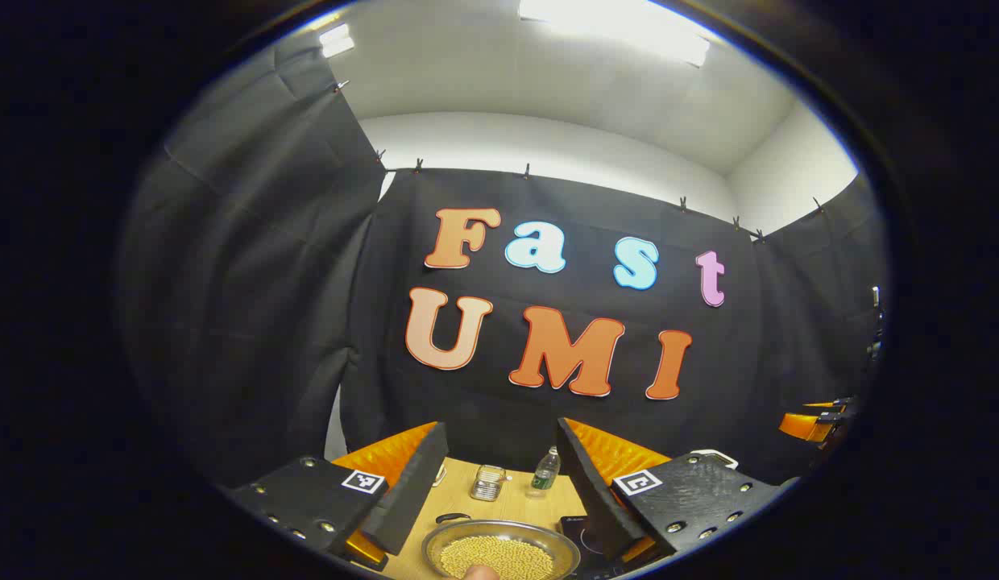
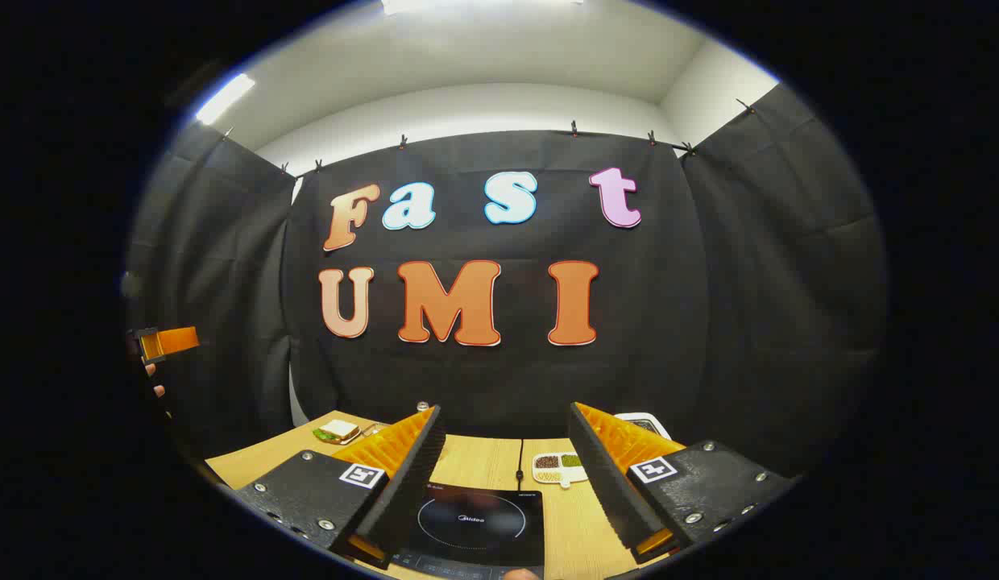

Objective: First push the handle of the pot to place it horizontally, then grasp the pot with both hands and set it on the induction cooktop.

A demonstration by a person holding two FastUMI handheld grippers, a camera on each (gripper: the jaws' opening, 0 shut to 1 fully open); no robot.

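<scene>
Pot [image 1: 499, 552] sat low in the left gripper view, a shallow metal one full of small yellow grains, near the front edge of the wooden surface [image 1: 507, 499]. Its dark handle [image 1: 453, 518] stuck out at the far left of the rim, angled rather than level as far as I could tell, so I'd guess the handle push wasn't done yet. Left gripper [image 1: 495, 483] hung above it with fingers wide apart, holding nothing, probably lined up to come down on the pot.

Induction cooktop [image 2: 477, 524] lay flat just beside the pot on its right, bare glass, with its cord running toward the back edge. Right gripper [image 2: 506, 475] hovered over it, fingers spread too, gripping nothing.

Further back: a small glass jar [image 1: 488, 482] and a bottle [image 1: 547, 470] behind the pot, a sandwich [image 2: 336, 431] toward the back left, a little dish of beans [image 2: 559, 467] past the cooktop. Decent open room between pot and cooktop for the move.
</scene>
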